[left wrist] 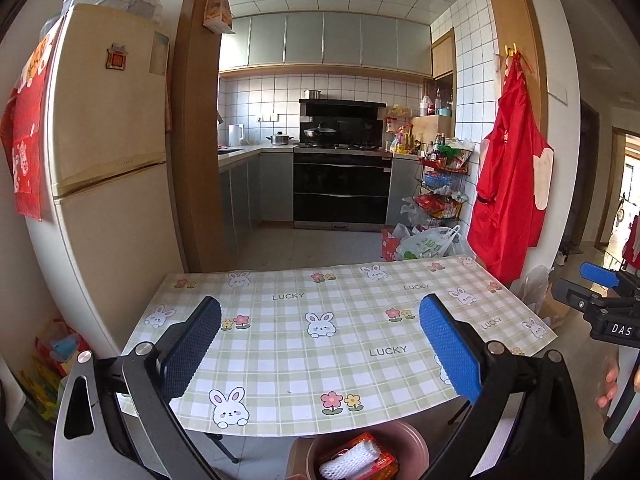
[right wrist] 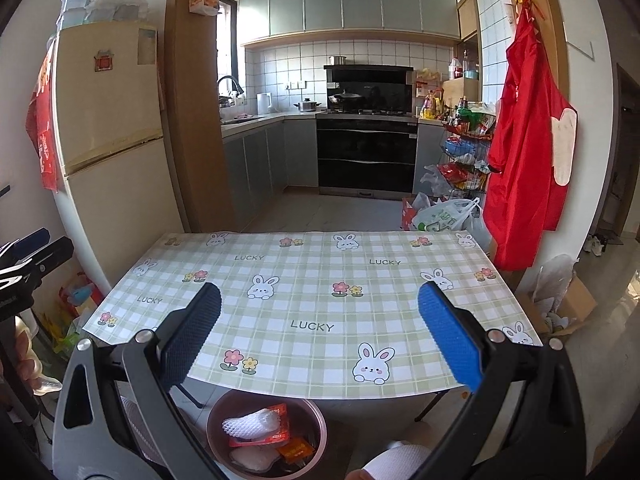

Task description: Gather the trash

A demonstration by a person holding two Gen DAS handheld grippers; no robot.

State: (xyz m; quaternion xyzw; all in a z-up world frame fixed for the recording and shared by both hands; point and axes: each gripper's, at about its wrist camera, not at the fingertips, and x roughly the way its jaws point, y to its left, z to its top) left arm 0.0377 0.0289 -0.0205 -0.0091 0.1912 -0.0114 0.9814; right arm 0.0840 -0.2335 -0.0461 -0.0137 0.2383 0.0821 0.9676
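A tabletop wears a green-and-white checked cover printed with rabbits, small flowers and the word LUCKY. To its left stands a cream two-door fridge with a red magnet on the upper door and a red cloth draped down its side. Beyond a wooden doorway lies a kitchen: a black stove and oven unit, a steel pot on the counter, a white kettle, grey cabinets and white wall tiles. On the right a red apron hangs from a hook, beside a wire rack crowded with bottles and packets. Plastic bags sit on the floor below it.
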